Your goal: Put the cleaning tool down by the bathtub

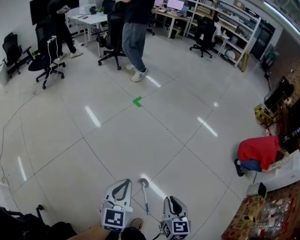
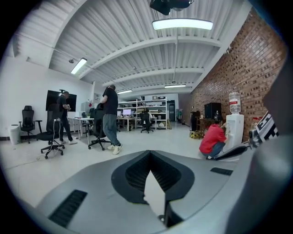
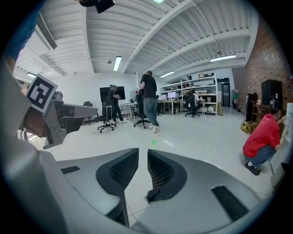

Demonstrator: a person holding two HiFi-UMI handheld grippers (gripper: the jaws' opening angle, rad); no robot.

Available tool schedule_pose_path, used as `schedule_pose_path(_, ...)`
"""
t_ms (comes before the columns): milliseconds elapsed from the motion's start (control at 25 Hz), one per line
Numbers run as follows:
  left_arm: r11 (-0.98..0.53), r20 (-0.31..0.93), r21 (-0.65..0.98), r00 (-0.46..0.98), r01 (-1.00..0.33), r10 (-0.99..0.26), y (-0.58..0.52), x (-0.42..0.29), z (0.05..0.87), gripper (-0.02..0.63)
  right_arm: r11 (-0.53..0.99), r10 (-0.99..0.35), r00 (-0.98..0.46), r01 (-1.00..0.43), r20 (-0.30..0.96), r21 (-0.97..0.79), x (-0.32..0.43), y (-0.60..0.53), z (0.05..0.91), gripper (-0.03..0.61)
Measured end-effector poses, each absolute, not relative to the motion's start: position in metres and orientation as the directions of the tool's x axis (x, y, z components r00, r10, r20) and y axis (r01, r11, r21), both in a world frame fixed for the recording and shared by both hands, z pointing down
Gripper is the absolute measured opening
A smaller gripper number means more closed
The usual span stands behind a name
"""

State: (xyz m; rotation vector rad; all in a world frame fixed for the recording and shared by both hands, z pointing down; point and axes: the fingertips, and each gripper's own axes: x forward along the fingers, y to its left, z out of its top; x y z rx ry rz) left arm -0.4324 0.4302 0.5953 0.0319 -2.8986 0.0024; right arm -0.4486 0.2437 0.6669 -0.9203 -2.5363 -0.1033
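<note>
Tool (image 1: 145, 197) lies on the white floor (image 1: 93, 154) between the two claws. It is thin and grey, and its head points away from them. Neither claw holds it. The left claw (image 1: 127, 181) has its tips pressed together with nothing in them. The right claw (image 1: 170, 199) has its jaws a little apart, and only floor shows in the gap. Off to the right, a person in red (image 1: 257, 152) crouches low. Far ahead, a person in jeans (image 1: 133, 42) stands by a black chair (image 1: 112, 47).

This is an open-plan office. Desks (image 1: 92, 19) carrying monitors (image 1: 176, 4), swivel chairs (image 1: 46, 62), storage shelving (image 1: 232, 23) and a brick wall (image 2: 247, 73) surround a glossy tiled floor (image 1: 117, 140).
</note>
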Motion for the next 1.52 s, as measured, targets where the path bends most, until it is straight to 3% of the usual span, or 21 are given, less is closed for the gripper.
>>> schedule_pose_path(720,0.999,0.356,0.053,-0.934,-0.003,-0.022,0.458,-0.455,0.933,0.003,0.757,0.548,-0.546,0.646,0.634,-0.098,-0.461,0.277,1.03,0.109)
schedule_pose_path(1200,0.997,0.388,0.067,-0.92,-0.022,-0.047,0.451,-0.482,1.063,0.003,0.734,0.519,-0.463,0.673,0.719,-0.096,-0.462,0.278,1.2,0.138)
schedule_pose_path(1520,0.998,0.404,0.056,-0.914,-0.011,-0.033,0.465,-0.483,1.093,0.003,0.759,0.44,-0.402,0.645,0.803,-0.093,-0.457,0.271,1.303,0.158)
